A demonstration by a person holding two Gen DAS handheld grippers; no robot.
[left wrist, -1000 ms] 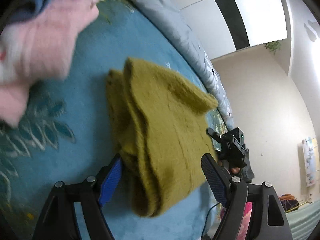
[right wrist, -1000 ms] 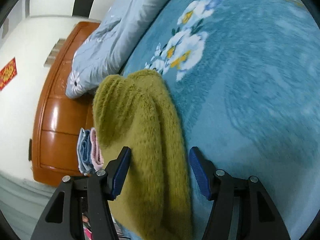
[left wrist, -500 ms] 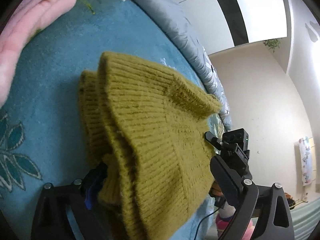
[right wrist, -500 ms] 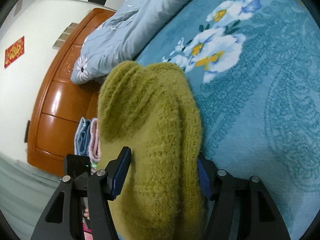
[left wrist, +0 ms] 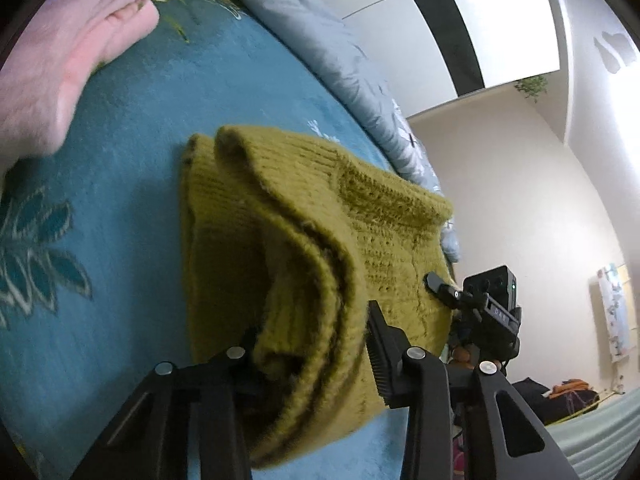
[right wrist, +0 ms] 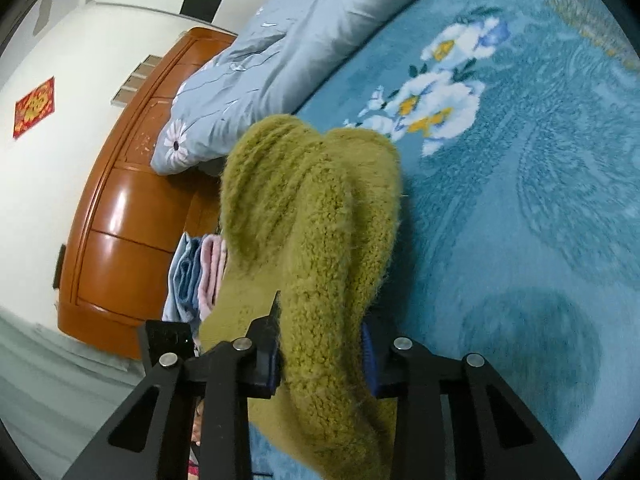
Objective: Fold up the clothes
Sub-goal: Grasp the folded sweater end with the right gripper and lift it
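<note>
A folded olive-green knit sweater (left wrist: pixel 320 248) lies on the blue floral bedspread (left wrist: pixel 132 120). My left gripper (left wrist: pixel 312 356) is shut on the thick folded edge nearest its camera. My right gripper (right wrist: pixel 320 344) is shut on the opposite end of the same sweater (right wrist: pixel 312 208), whose layers bulge up between the fingers. The right gripper's body also shows past the sweater in the left wrist view (left wrist: pixel 480 304).
A pink folded garment (left wrist: pixel 68 48) lies at the upper left of the left wrist view. A stack of blue and pink folded clothes (right wrist: pixel 200 272) sits behind the sweater. A grey-blue quilt (right wrist: pixel 288 52) lies along the bed's far side by the wooden headboard (right wrist: pixel 128 216).
Both grippers have moved in over the sweater's ends and closed from wide open onto the folded layers. The sweater bunches up between the fingers.
</note>
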